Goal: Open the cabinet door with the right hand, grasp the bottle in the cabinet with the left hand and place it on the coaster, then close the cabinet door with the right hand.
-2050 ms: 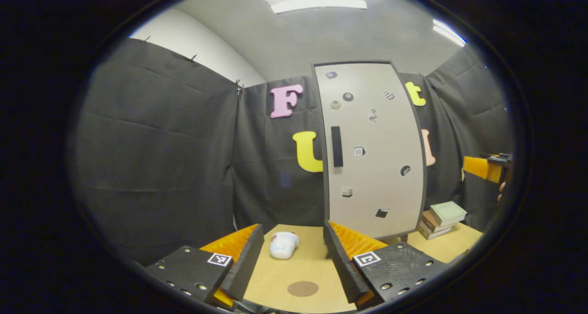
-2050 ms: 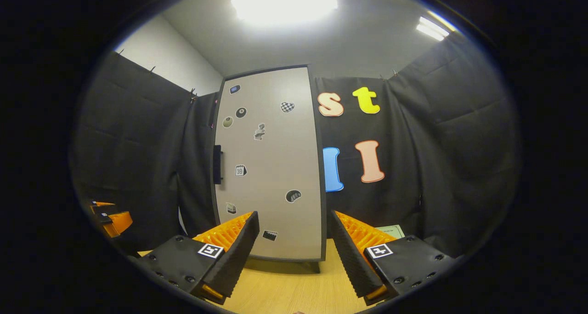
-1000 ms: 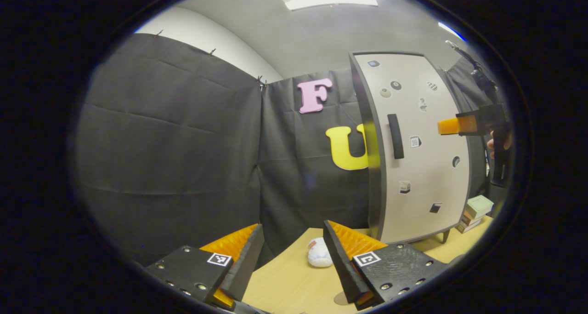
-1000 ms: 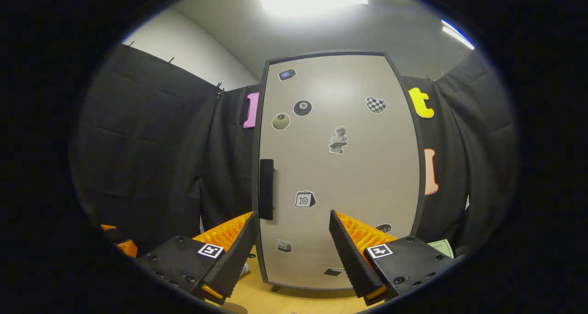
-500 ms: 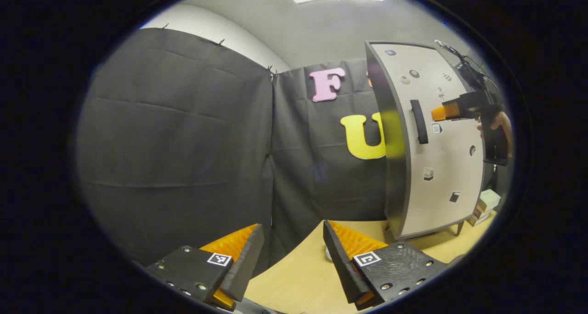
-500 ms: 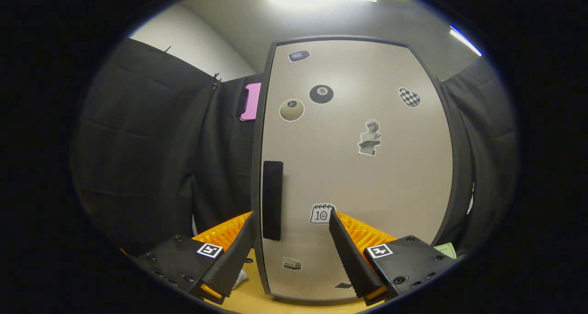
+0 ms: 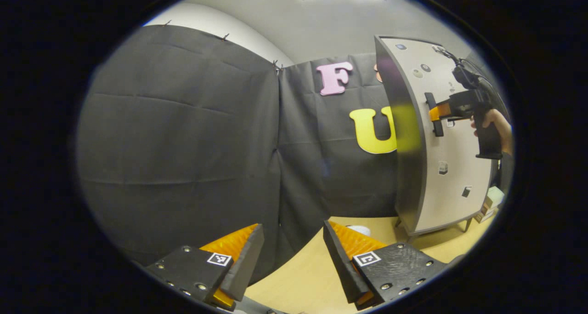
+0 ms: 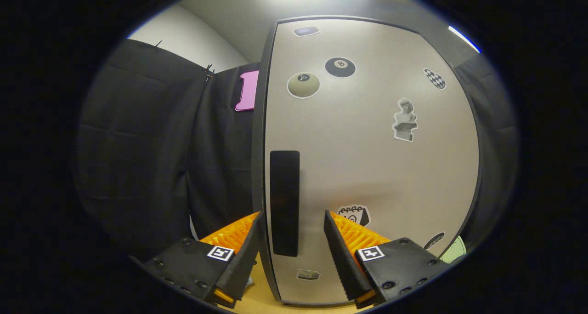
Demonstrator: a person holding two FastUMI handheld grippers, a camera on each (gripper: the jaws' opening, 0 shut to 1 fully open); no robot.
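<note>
Straddling black vertical bar handle (image 8: 284, 202) at 6 o'clock on closed beige sticker-covered cabinet door (image 8: 367, 167): right gripper (image 8: 290, 245), fingers spread, not pinching. Left gripper (image 7: 292, 257) fingers spread, empty, over light wooden worktop (image 7: 303, 277).

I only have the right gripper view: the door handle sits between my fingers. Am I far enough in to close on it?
Observer: In the left gripper view, seen from the side, the right gripper has its tip level with the door handle and overlapping it; whether they touch, I cannot tell.
Operator: Where is the left gripper?
Observer: The left gripper is open and empty, above the table, left of the cabinet.
</note>
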